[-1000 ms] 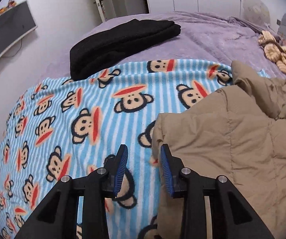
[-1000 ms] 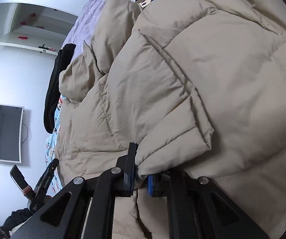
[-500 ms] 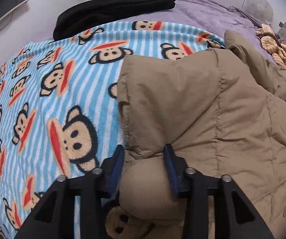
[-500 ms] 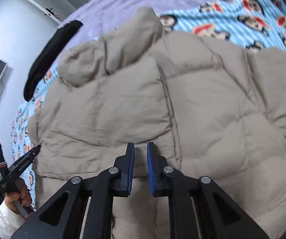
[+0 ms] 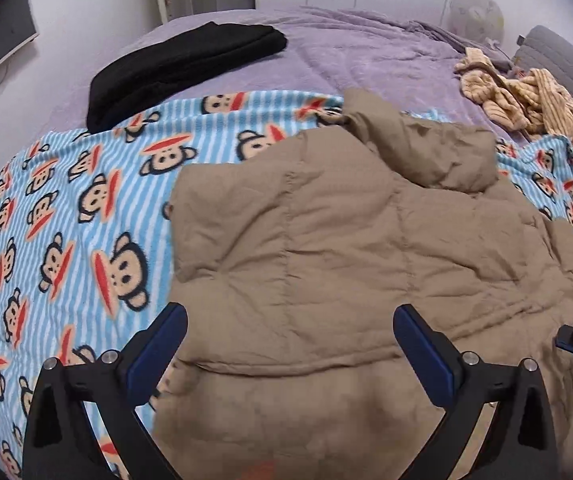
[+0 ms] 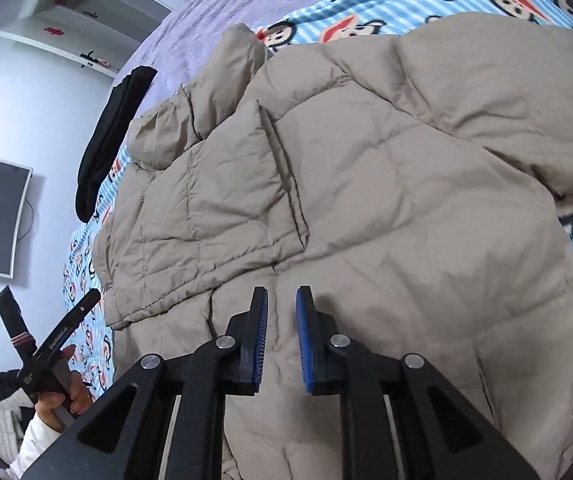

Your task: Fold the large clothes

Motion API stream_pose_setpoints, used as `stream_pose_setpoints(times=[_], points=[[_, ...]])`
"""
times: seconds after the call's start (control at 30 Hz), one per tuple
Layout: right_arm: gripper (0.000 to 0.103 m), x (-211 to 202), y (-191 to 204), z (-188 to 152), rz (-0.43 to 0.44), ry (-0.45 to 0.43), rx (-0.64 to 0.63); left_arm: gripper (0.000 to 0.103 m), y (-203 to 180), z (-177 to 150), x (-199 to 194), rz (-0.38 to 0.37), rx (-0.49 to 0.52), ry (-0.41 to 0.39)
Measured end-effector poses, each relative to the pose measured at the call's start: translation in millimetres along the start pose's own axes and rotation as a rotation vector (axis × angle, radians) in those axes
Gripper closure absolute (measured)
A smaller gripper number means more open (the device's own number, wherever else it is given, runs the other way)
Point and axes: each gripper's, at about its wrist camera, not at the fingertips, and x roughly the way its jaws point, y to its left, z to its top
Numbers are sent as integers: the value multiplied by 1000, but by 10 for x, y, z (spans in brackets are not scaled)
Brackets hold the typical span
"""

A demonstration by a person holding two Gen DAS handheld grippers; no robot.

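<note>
Lay spread on the striped monkey-print fleece blanket: a tan quilted puffer jacket, soft and puffy, stitched into rectangular panels, with one sleeve folded flat across its front and a crumpled hood at the far end. Beyond the blanket, smooth lilac bedding with a folded black garment on it, plus a ribbed cream-and-tan knitted heap near the far right edge.

Hovered above the jacket's near hem with jaws opening to their widest: the left gripper, blue ribbed pads clear of the fabric, nothing pinched. Hung over the jacket's middle with jaws opening slightly from a narrow gap: the right gripper, nothing seen between its pads (contact with the cloth below hard to judge).

Cut off by the lower frame edge: the jacket's near hem. Glimpsed at the right wrist view's lower left corner: a hand in a white sleeve around the left gripper's handle. Left bare to the jacket's left: a broad stretch of blanket.
</note>
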Motion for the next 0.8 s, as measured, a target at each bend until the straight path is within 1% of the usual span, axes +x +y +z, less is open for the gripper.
stream_pose_setpoints(times=[0.07, 0.1, 0.13, 0.2, 0.23, 0.27, 0.3, 0.33, 0.37, 0.43, 0.5, 0.57, 0.63, 0.73, 0.8], points=[[56, -44, -68, -53, -1, -2, 19, 0, -236, -40, -24, -18, 28, 24], [52, -89, -130, -79, 1, -5, 30, 0, -348, -56, -28, -25, 37, 36], [51, -121, -165, -106, 2, -7, 37, 0, -466, -80, -24, -32, 44, 48], [50, -215, -284, -131, 0, -13, 53, 0, -660, -106, -3, -62, 40, 75], [48, -259, -336, -137, 0, -19, 59, 0, -761, -129, 20, -77, 41, 94], [41, -306, -380, -141, 1, -26, 63, 0, -860, -143, 55, -79, 48, 113], [36, -361, -439, -143, 1, -35, 65, 0, -959, -163, 81, -76, 60, 123], [27, -416, -500, -142, -2, -43, 70, 0, -1051, -188, 97, -71, 73, 125], [21, -473, -564, -138, -6, -52, 78, 0, -1152, -202, 101, -71, 88, 129], [20, -584, -707, -126, -7, -72, 97, 0, -1334, -238, 122, -98, 119, 147], [17, -703, -893, -108, -10, -92, 120, 0, -1513, -262, 131, -109, 142, 155], [11, -803, -1060, -78, -21, -118, 151, 0, -1699, -299, 132, -117, 168, 159], [0, -920, -1252, -44, -41, -148, 193, 0, -1864, -325, 139, -129, 196, 166], [0, -1095, -1515, 12, -39, -193, 245, 0, -2100, -361, 143, -153, 218, 176], [0, -1200, -1672, 52, -52, -230, 268, 0, -2234, -368, 153, -166, 224, 178]])
